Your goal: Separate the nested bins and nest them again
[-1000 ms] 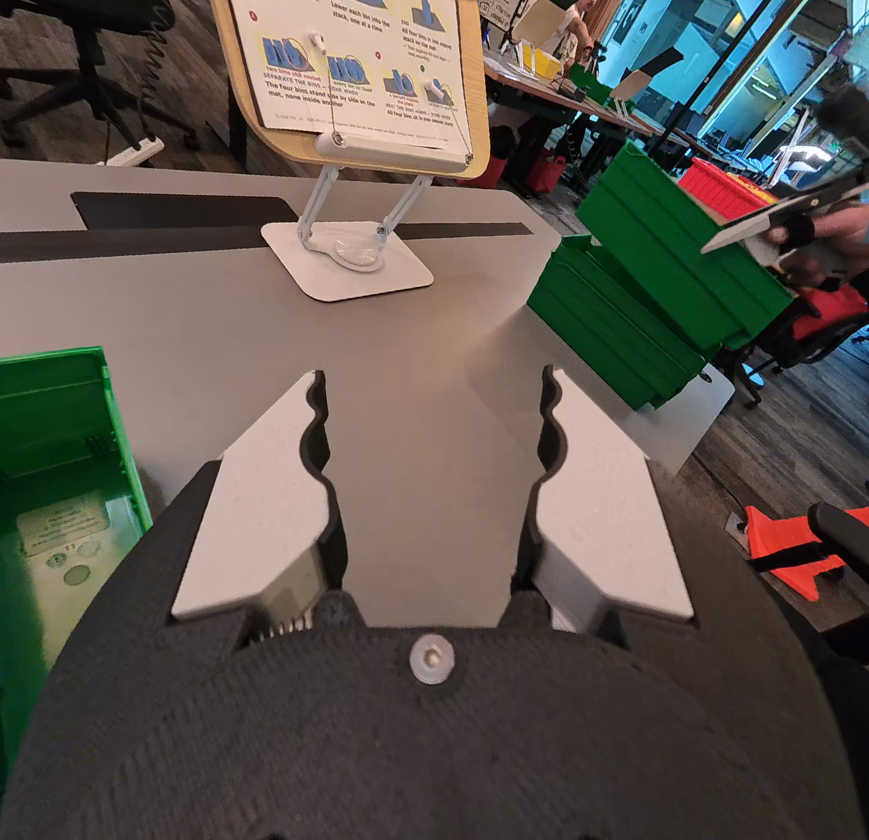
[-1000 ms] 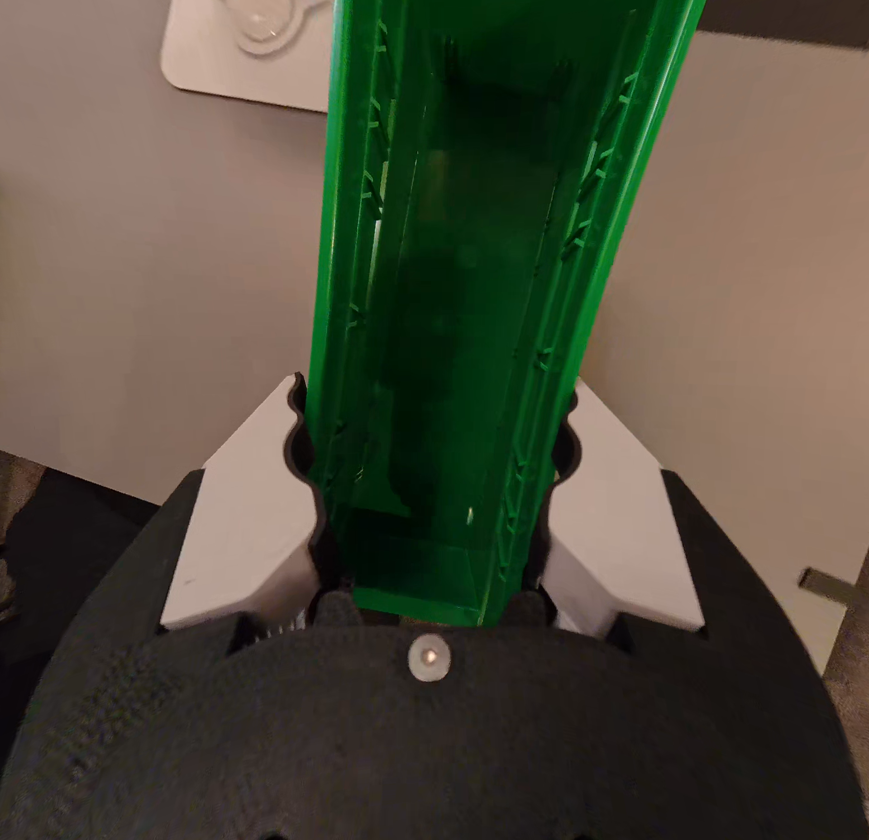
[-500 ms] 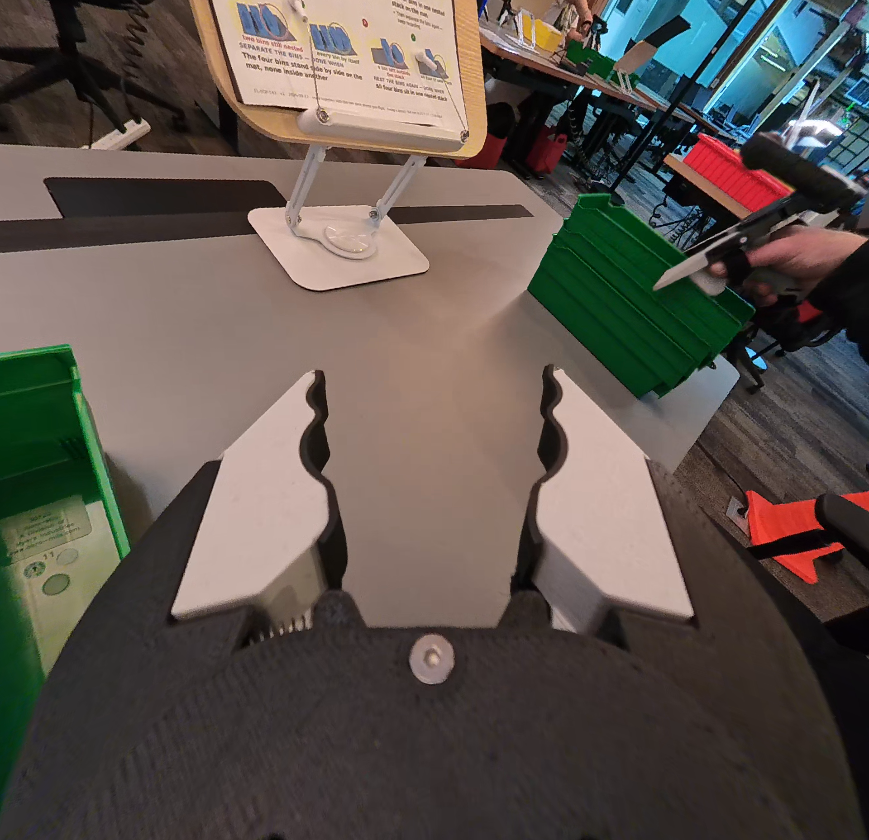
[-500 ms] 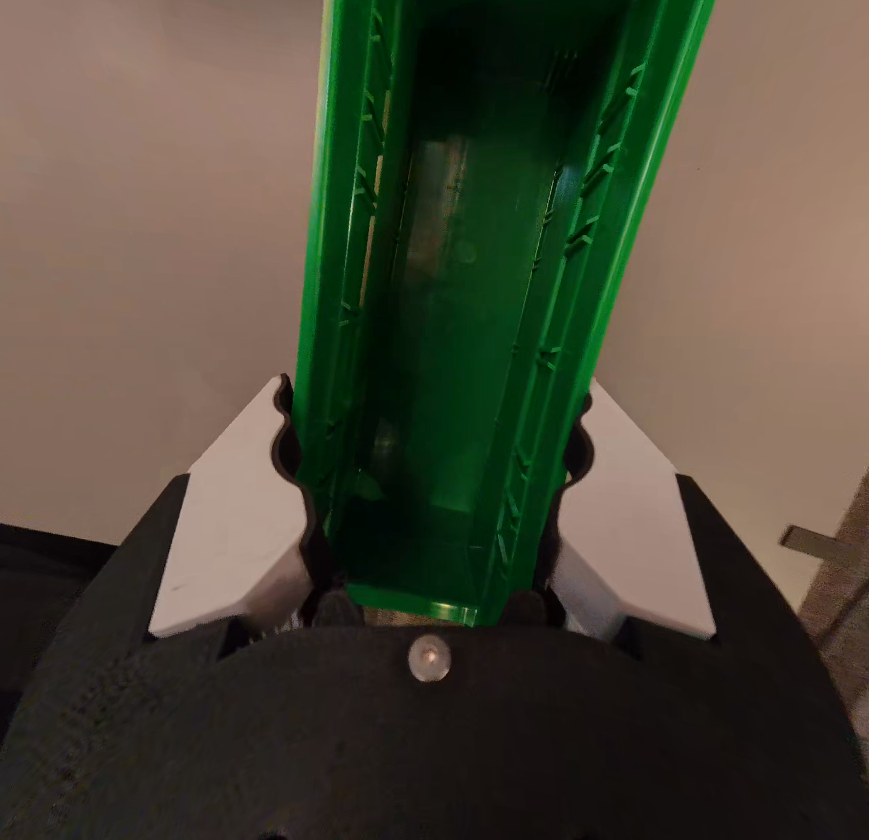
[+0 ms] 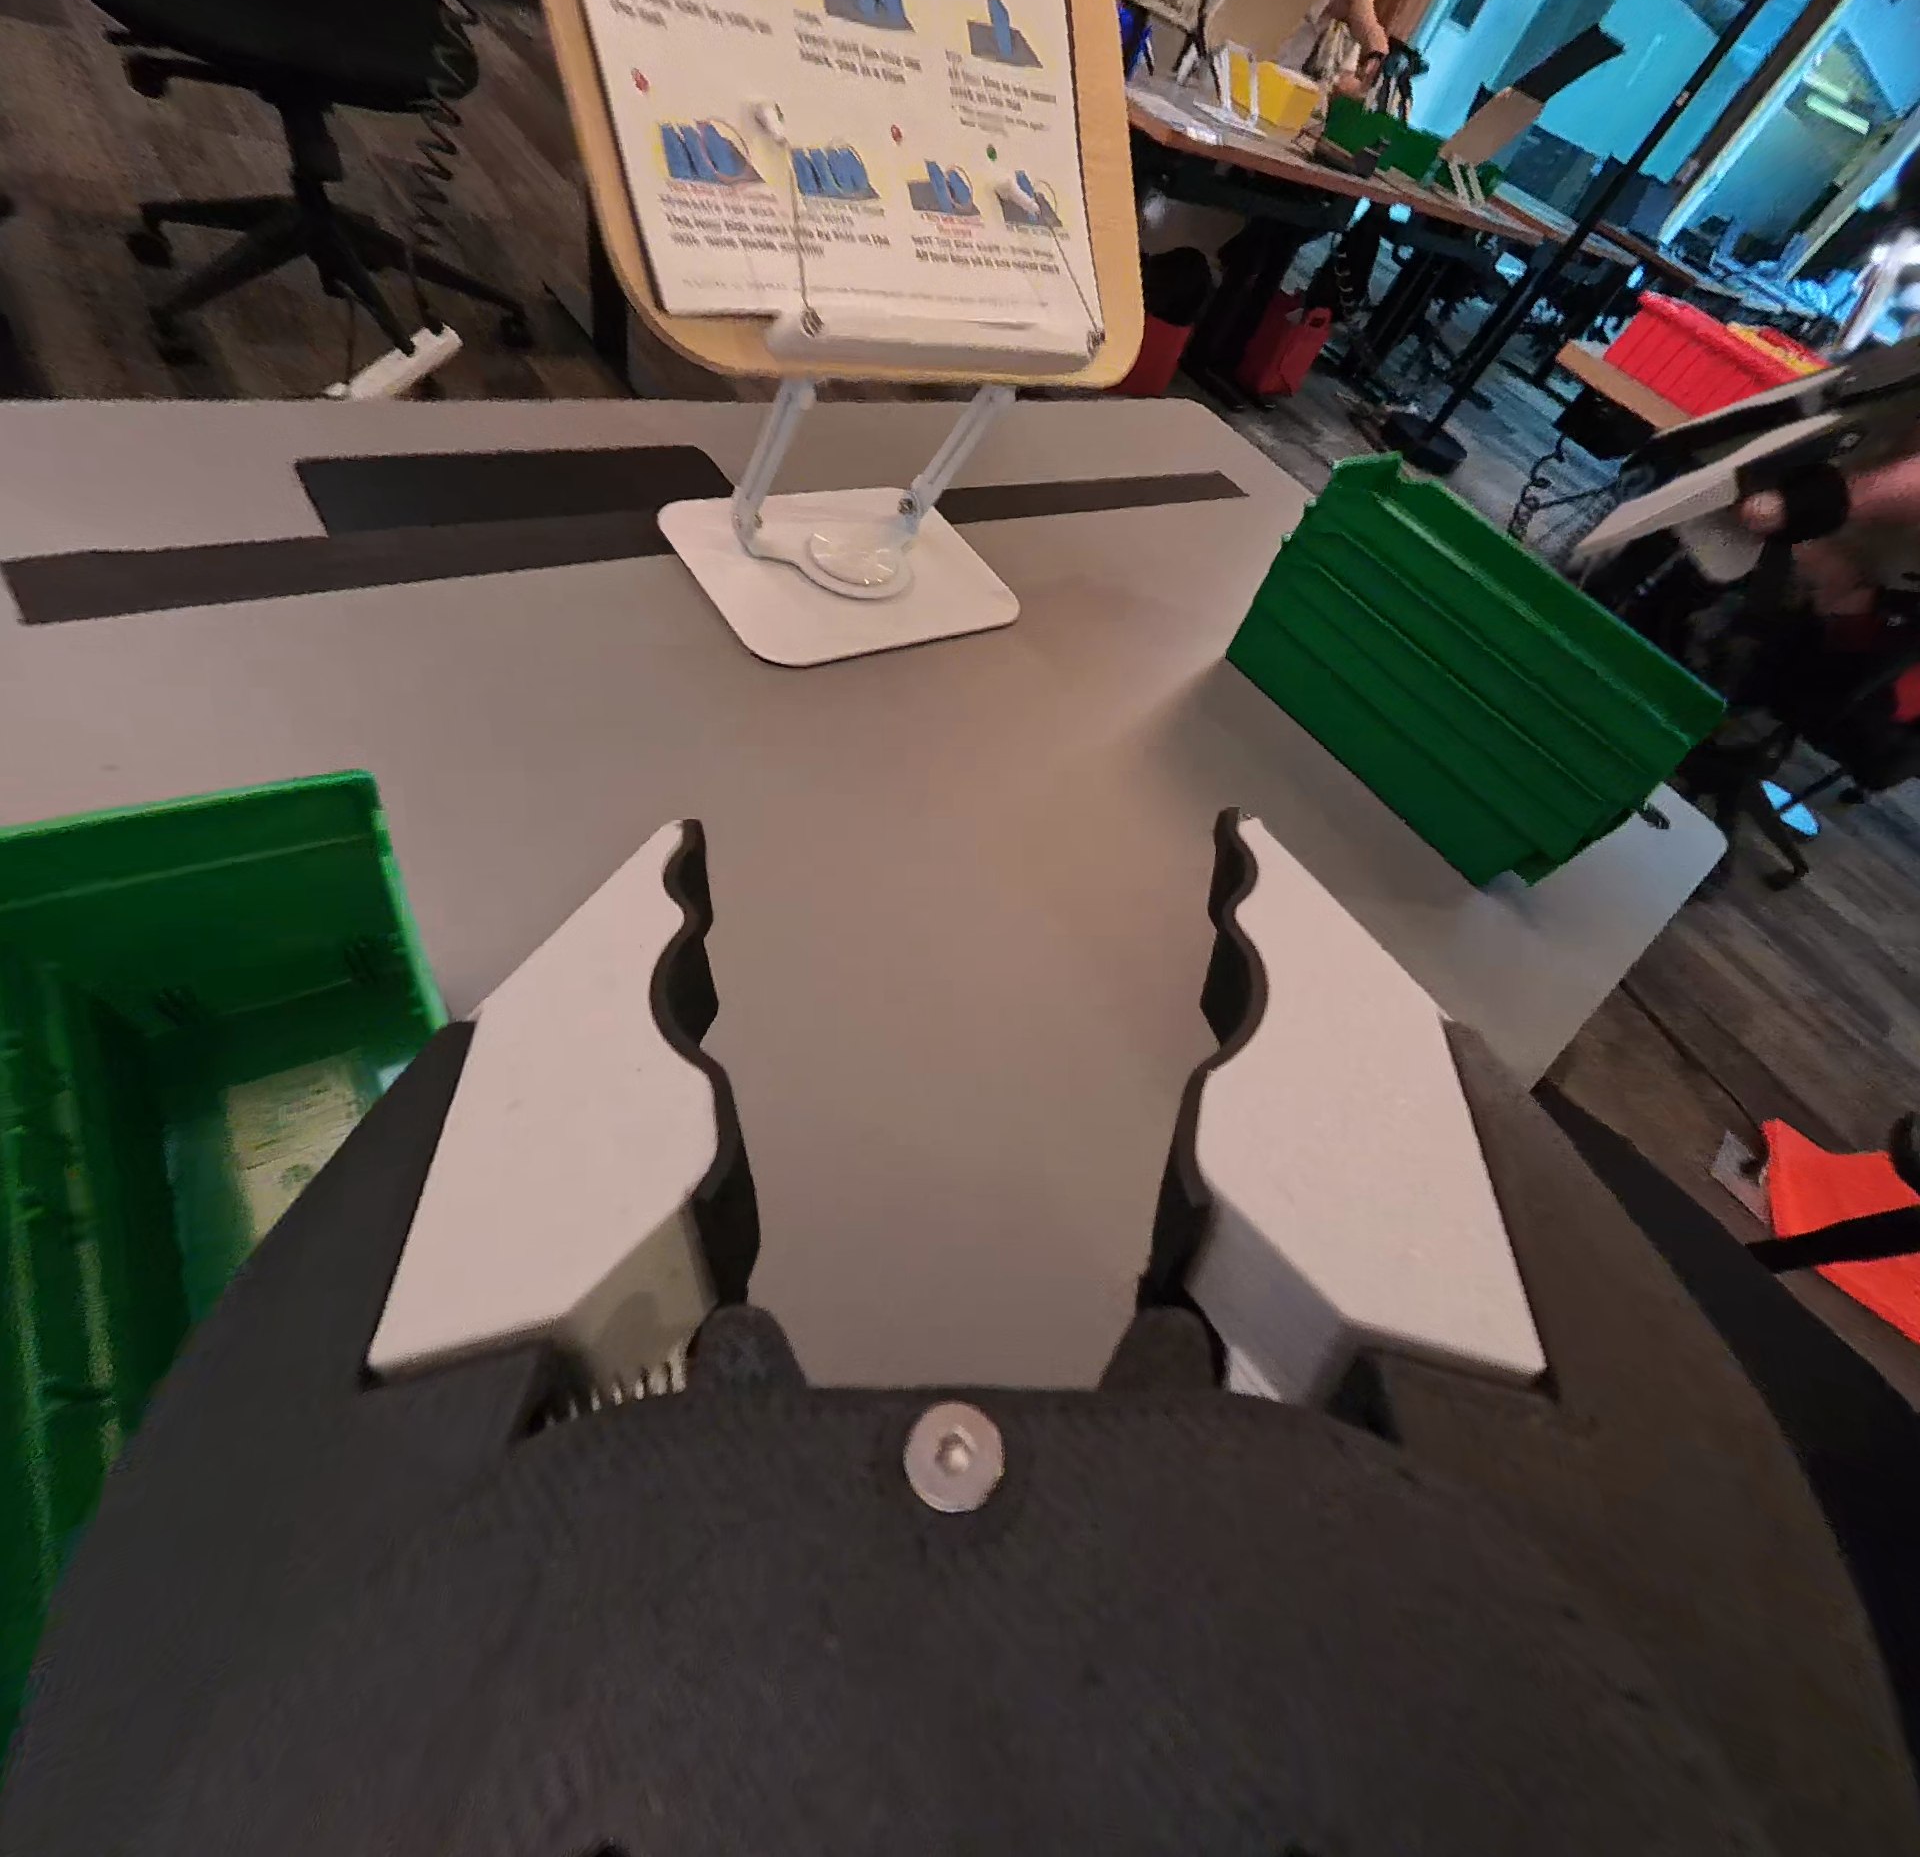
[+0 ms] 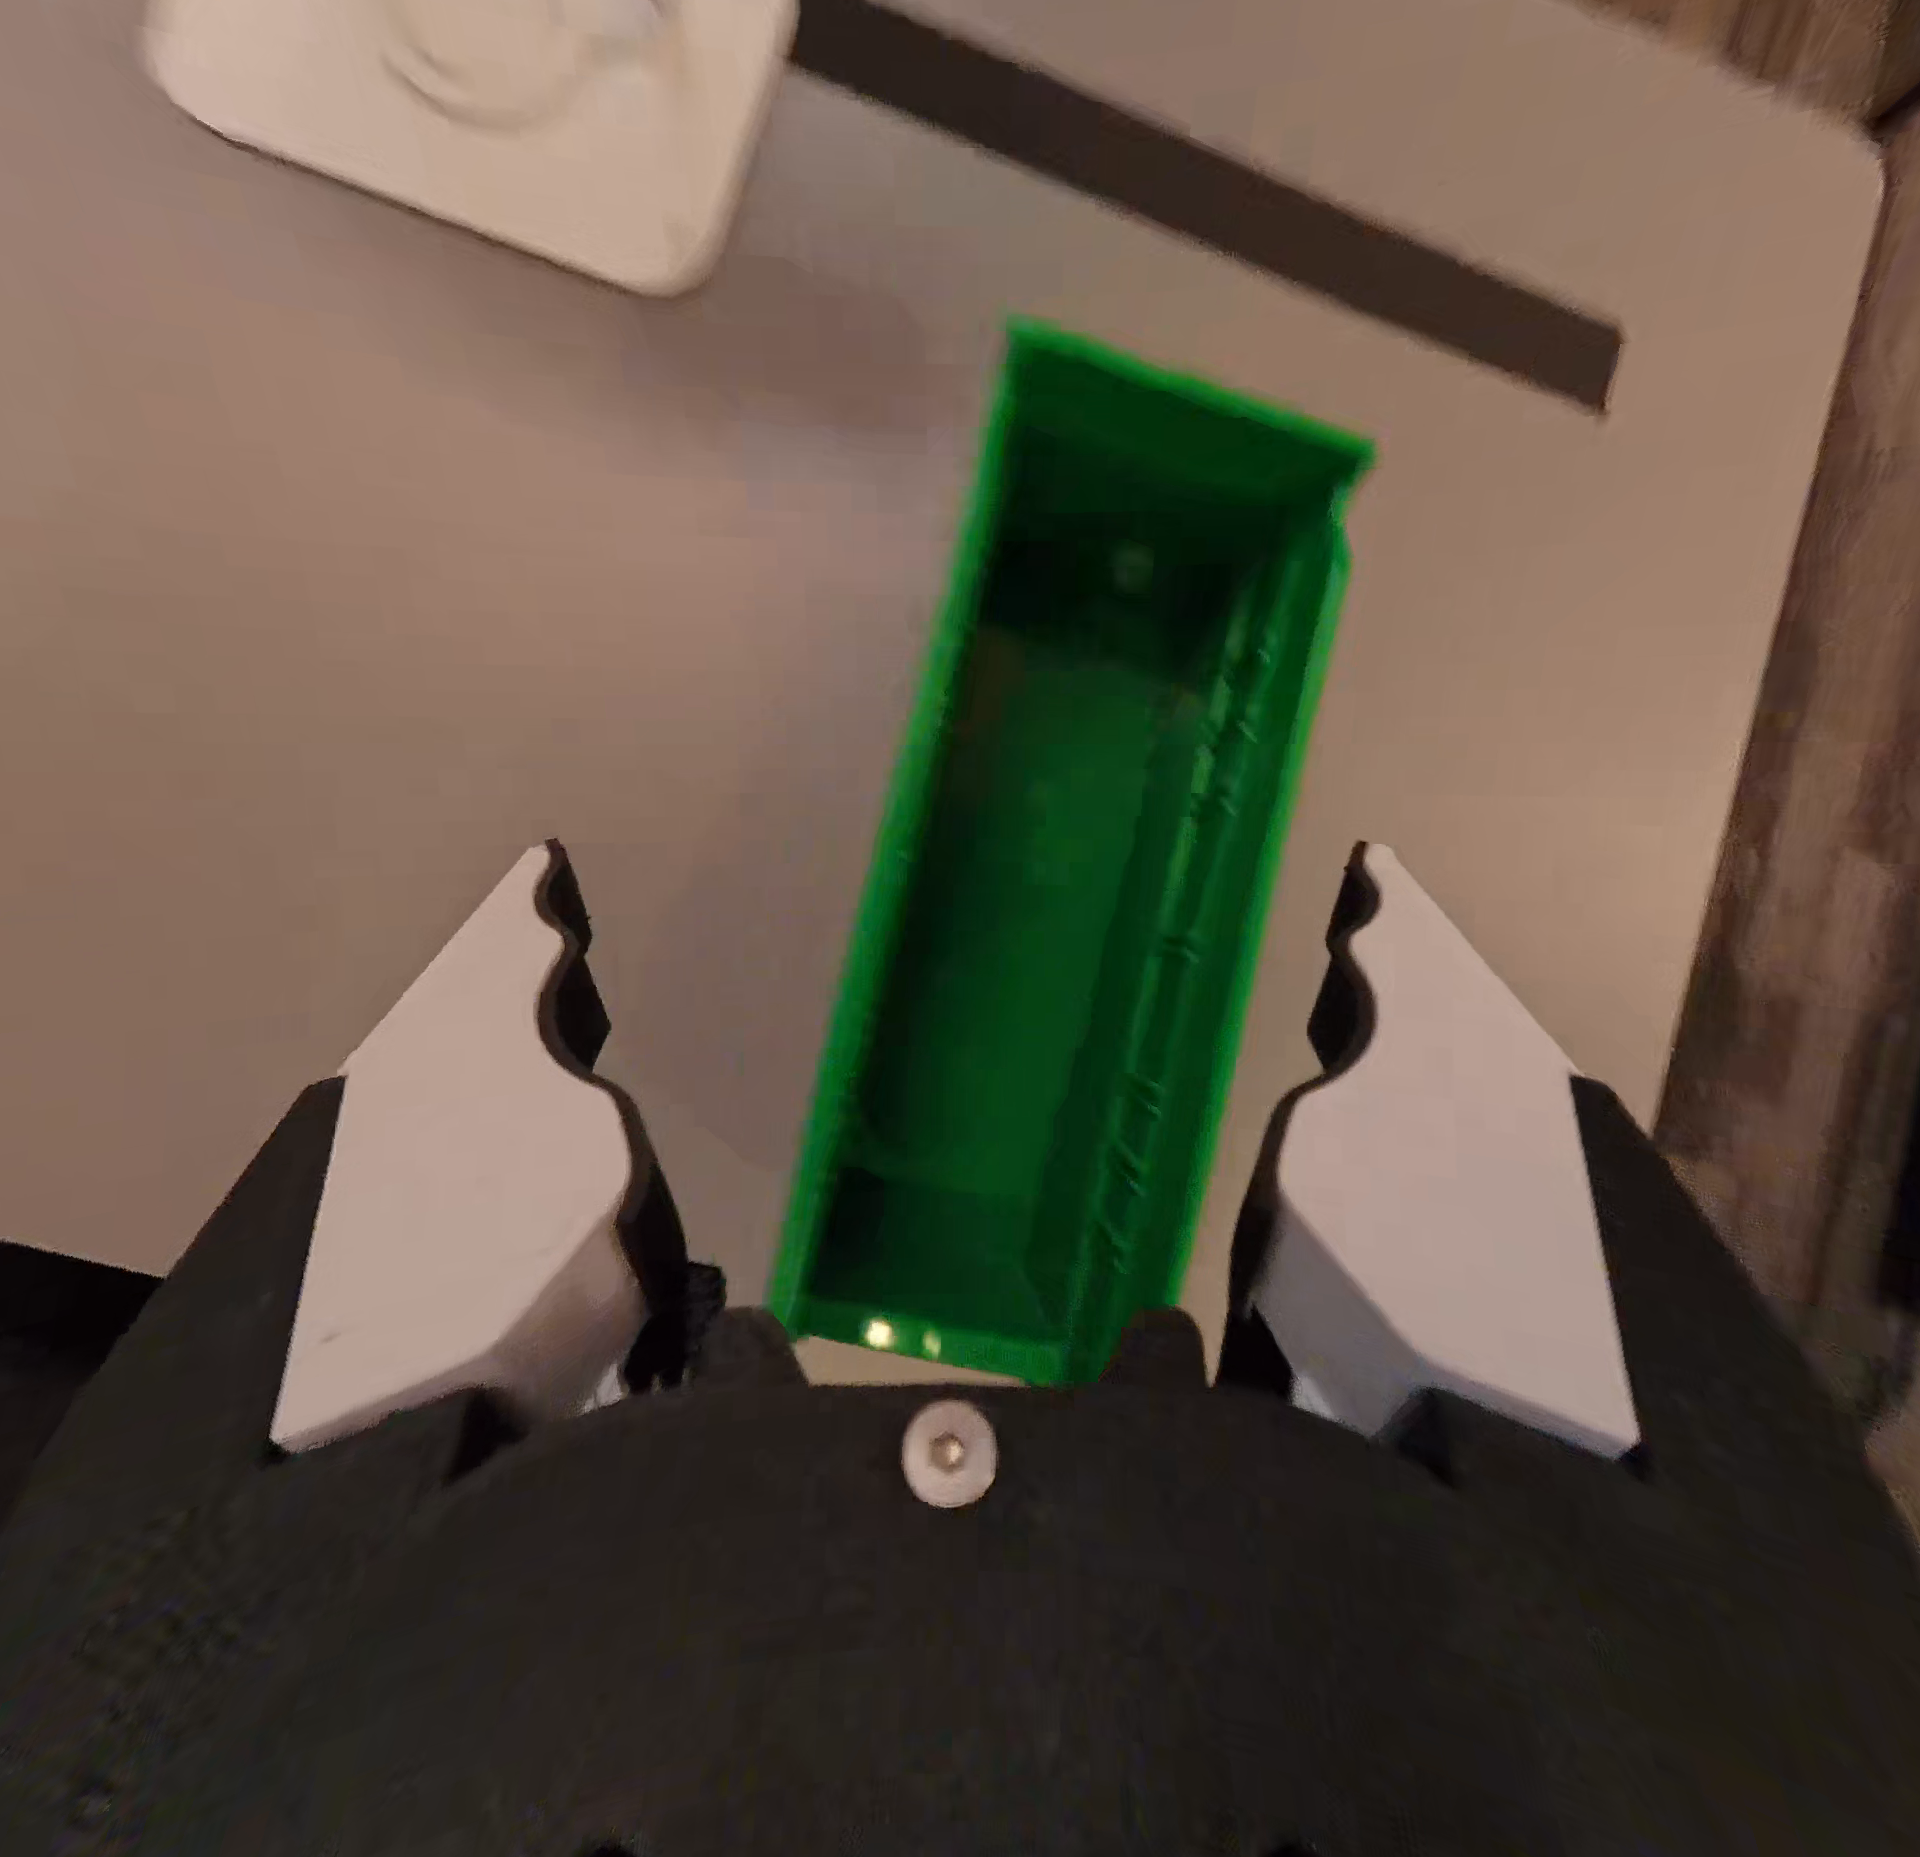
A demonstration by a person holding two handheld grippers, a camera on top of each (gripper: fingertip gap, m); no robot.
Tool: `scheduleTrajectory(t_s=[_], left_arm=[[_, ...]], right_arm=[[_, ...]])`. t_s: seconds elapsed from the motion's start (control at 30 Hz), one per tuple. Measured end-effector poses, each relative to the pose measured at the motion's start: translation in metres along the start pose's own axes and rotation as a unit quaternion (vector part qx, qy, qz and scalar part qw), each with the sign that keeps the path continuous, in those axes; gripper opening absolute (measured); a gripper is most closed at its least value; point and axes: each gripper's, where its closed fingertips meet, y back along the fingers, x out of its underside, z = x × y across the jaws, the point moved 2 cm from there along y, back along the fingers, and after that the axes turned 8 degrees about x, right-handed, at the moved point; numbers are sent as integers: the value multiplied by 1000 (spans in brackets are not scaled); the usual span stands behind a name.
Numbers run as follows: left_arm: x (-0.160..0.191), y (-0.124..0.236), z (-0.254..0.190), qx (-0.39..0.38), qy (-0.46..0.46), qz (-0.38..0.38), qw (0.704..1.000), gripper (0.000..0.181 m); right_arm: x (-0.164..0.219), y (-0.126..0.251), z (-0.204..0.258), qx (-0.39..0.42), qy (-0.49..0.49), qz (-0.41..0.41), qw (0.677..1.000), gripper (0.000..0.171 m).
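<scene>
The bin stack (image 5: 1455,664) is glossy green plastic, long and narrow, several bins nested, resting tilted at the table's (image 5: 935,820) right edge. The right wrist view looks down into its top bin, open and empty, ribs along its inner walls. Only the left wrist view shows a lone green bin (image 5: 187,976) at the table's left, a label on its floor, and an instruction board (image 5: 862,124) on a white stand. The left gripper (image 5: 961,934) gapes over bare table, holding nothing. The right gripper (image 6: 961,966), clamped on the top bin half a second ago, now stands spread wide and clear of its walls.
</scene>
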Motion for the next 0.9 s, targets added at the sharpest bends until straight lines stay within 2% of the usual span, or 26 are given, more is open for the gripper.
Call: scheduleTrajectory(t_s=[0.1,0.23,0.33,0.43,0.57,0.67,0.8,0.87,0.9], left_arm=[[-16,24,1,-13,-2,-34,999,94],[-37,56,-8,-32,-24,-69,997,94],[-47,81,-14,-44,-36,-92,994,94],[-51,104,-16,-55,-41,-111,991,93],[-54,129,-11,-62,-34,-140,988,91],[-53,139,-6,-59,-25,-154,986,91],[-58,147,-5,-53,-16,-175,983,91],[-59,150,-7,-44,-15,-182,982,91],[-59,151,-7,-44,-15,-183,982,91]], right_arm=[[-42,21,65,-59,19,-61,996,133],[-82,26,201,-194,38,-98,975,132],[-94,20,309,-263,71,-91,958,131],[-94,13,407,-292,138,-70,944,129],[-94,6,513,-351,124,-39,927,116],[-92,-4,566,-370,95,-10,924,103],[-88,-34,602,-331,84,17,940,86],[-81,-44,618,-333,87,36,938,67],[-79,-47,622,-328,99,35,939,64]])
